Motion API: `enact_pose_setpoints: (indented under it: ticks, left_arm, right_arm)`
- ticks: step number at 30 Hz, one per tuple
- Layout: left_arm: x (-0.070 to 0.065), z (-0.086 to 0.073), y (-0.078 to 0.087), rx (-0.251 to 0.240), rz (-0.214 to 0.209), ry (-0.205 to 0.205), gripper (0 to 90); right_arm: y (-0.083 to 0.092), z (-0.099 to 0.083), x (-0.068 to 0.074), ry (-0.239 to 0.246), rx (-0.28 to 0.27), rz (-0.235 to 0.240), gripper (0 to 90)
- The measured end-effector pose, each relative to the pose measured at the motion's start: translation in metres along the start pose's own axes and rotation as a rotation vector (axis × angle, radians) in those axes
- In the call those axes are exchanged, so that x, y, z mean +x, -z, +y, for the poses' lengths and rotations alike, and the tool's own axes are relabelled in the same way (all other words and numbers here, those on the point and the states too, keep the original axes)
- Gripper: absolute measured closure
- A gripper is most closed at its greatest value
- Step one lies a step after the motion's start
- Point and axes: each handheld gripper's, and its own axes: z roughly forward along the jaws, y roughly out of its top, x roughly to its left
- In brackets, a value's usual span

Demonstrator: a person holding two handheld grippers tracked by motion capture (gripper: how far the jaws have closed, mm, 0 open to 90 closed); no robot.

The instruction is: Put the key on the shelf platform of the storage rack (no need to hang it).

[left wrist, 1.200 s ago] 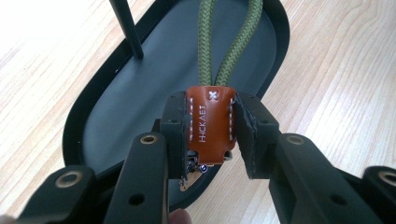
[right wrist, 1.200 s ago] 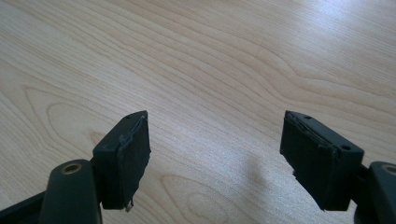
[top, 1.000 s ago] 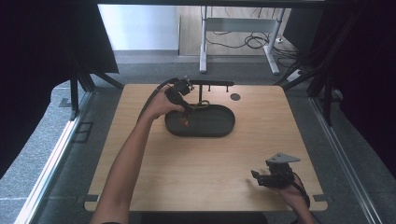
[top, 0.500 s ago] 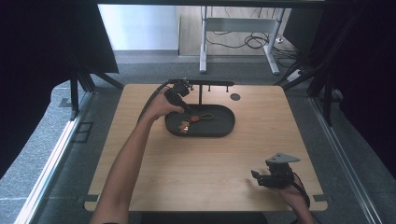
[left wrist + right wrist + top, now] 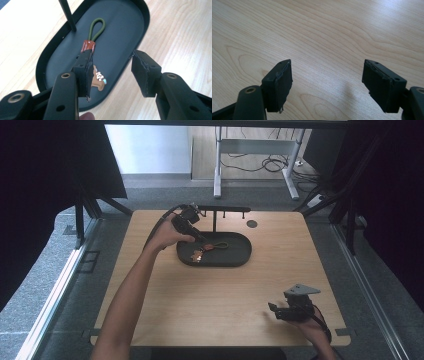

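My right gripper (image 5: 276,309) rests nearest me at the table's (image 5: 210,310) near right corner, jaws spread wide over bare wood with nothing between them; I judge it parked there to stay out of the way. Farther out, my left gripper (image 5: 111,72) hangs over the near left end of the black oval tray (image 5: 140,22). Its jaws have just been opening and now stand apart, gripping nothing. The keychain (image 5: 94,61) lies flat on the tray floor just below and behind the left pad: a small brown figure nearest me, a reddish tag, then a green cord loop (image 5: 97,28) stretching towards the thin upright post (image 5: 68,15). I'd say the piece was laid lengthwise so the loop stays free for hooking on the crossbar (image 5: 222,209) beyond.
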Motion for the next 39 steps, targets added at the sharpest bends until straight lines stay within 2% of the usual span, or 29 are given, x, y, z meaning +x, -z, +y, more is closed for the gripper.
enact_pose_setpoints:
  ticks: [7, 14, 18, 19, 20, 21, 27, 36, 39]
  left_arm:
    - [-0.020, -0.022, 0.023, -0.037, -0.008, -0.047, 50.4]
    - [-0.037, -0.049, 0.040, -0.062, -0.006, -0.067, 48.9]
    - [-0.045, -0.062, 0.040, -0.053, -0.003, -0.069, 46.4]
    - [-0.050, -0.070, 0.038, -0.049, -0.007, -0.065, 45.7]
    - [-0.050, -0.070, 0.038, -0.049, -0.007, -0.065, 45.7]
    - [-0.053, -0.078, 0.036, -0.047, -0.010, -0.063, 45.6]
    - [-0.061, -0.100, 0.031, -0.051, -0.024, -0.057, 44.6]
    - [-0.070, -0.127, 0.027, -0.037, -0.015, -0.053, 42.9]
    - [-0.071, -0.132, 0.026, -0.039, -0.016, -0.039, 41.9]
  right_arm:
    - [-0.001, 0.000, 0.001, 0.006, 0.003, 0.000, 25.0]
    - [-0.002, 0.001, 0.004, 0.013, 0.011, 0.001, 25.0]
    - [-0.003, 0.001, 0.006, 0.019, 0.015, 0.000, 25.0]
    - [-0.003, 0.001, 0.006, 0.020, 0.017, 0.000, 25.0]
    - [-0.003, 0.001, 0.006, 0.020, 0.017, 0.000, 25.0]
    - [-0.003, 0.001, 0.006, 0.020, 0.017, -0.001, 25.0]
    - [-0.005, 0.001, 0.008, 0.020, 0.023, -0.002, 25.0]
    - [-0.008, 0.000, 0.009, 0.025, 0.033, 0.000, 25.0]
    - [-0.009, 0.000, 0.010, 0.027, 0.033, 0.001, 25.0]
